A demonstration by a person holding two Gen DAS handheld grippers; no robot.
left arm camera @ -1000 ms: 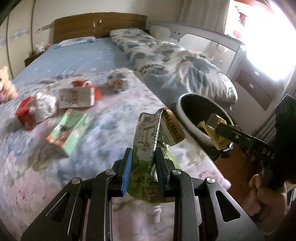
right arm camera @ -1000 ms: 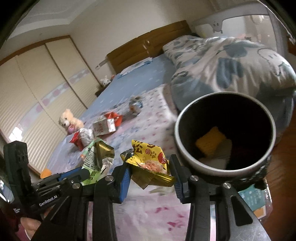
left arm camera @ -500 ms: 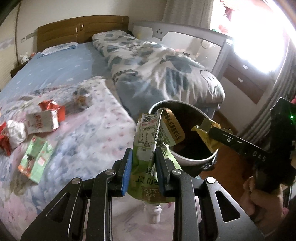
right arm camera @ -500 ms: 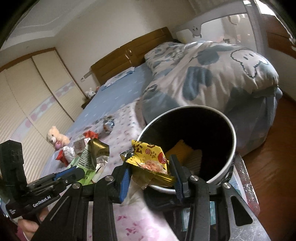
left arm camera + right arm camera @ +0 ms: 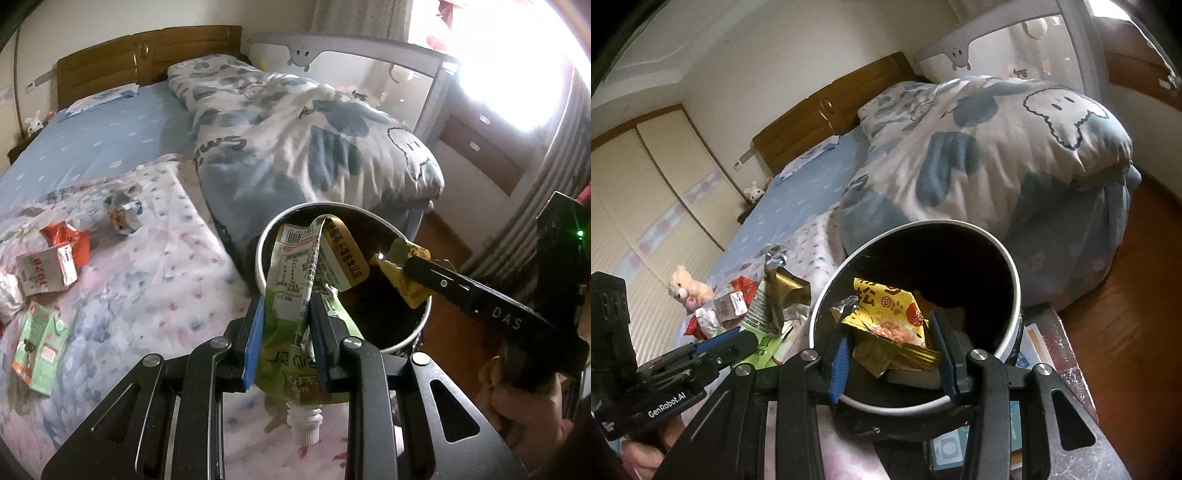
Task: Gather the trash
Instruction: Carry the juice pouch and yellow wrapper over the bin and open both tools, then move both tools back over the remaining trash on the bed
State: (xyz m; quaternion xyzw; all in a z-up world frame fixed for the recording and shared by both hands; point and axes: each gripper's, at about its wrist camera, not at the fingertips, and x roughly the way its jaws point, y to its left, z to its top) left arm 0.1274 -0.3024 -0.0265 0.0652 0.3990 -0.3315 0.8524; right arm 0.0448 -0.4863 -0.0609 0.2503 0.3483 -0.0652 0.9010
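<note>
Now you're at the drop: your right gripper (image 5: 892, 345) fingers pinch the yellow snack wrapper (image 5: 890, 314) over the trash bin (image 5: 1015, 291), left gripper (image 5: 286, 321) fingers pinching the green drink pouch (image 5: 295, 273) near its rim; next, spread both to release

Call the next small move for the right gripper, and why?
Probably open the right gripper and drop the yellow wrapper. In the right wrist view it sits over the bin mouth, inside the rim line, and trash already lies at the bottom. The left gripper holds its green pouch just at the rim, so it likely follows.
</note>
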